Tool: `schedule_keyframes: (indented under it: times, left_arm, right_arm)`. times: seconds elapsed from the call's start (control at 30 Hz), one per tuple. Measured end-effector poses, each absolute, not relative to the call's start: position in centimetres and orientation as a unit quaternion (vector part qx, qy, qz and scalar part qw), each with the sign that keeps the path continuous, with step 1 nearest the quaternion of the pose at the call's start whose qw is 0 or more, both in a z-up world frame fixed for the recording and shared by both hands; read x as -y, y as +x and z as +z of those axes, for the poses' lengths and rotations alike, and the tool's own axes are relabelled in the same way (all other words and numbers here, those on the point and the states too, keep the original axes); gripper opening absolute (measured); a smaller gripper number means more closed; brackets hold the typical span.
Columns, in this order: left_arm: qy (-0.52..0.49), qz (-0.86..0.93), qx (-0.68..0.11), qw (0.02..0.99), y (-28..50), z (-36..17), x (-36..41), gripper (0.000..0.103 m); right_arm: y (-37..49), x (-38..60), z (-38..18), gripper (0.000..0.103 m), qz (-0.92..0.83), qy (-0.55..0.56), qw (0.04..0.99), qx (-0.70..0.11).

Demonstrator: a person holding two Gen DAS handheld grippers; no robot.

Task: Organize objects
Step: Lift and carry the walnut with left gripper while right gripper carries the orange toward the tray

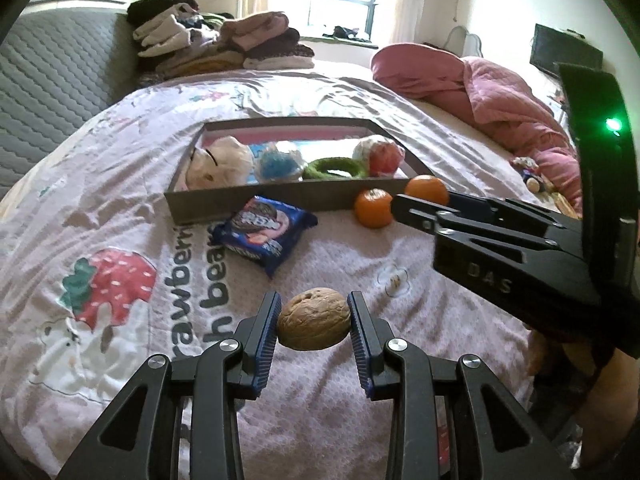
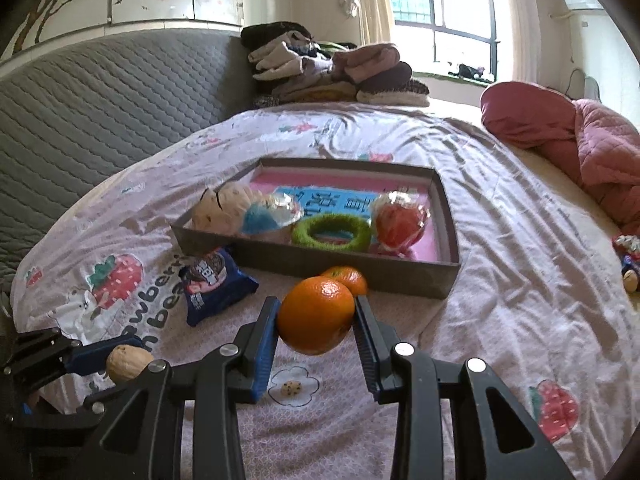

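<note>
My left gripper is shut on a brown walnut, held a little above the printed bedsheet; it shows again at the lower left of the right wrist view as the walnut in the left gripper. My right gripper is shut on an orange, lifted off the sheet. A second orange lies against the front wall of the grey tray. A blue cookie pack lies in front of the tray. From the left wrist, the right gripper reaches in from the right.
The tray holds a white plush, a blue wrapped ball, a green ring and a red wrapped ball. Beyond lie a clothes pile, a pink quilt, a grey headboard and small toys.
</note>
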State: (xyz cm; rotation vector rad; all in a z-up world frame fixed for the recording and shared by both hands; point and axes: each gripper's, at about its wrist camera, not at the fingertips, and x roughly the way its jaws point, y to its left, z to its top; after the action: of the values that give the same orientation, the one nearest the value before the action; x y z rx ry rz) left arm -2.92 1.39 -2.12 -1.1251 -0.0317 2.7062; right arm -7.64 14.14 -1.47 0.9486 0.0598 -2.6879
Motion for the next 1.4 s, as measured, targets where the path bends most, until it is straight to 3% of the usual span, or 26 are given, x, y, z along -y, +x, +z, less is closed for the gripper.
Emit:
schedule_keyframes:
  times: [1.4]
  left_arm:
    - [-0.338, 0.937, 0.011, 0.089, -6.2, 2.1, -2.2, 0.035]
  right_arm:
    - [-7.5, -15.9, 3.9, 0.037, -0.958, 0.264, 0.107, -0.028]
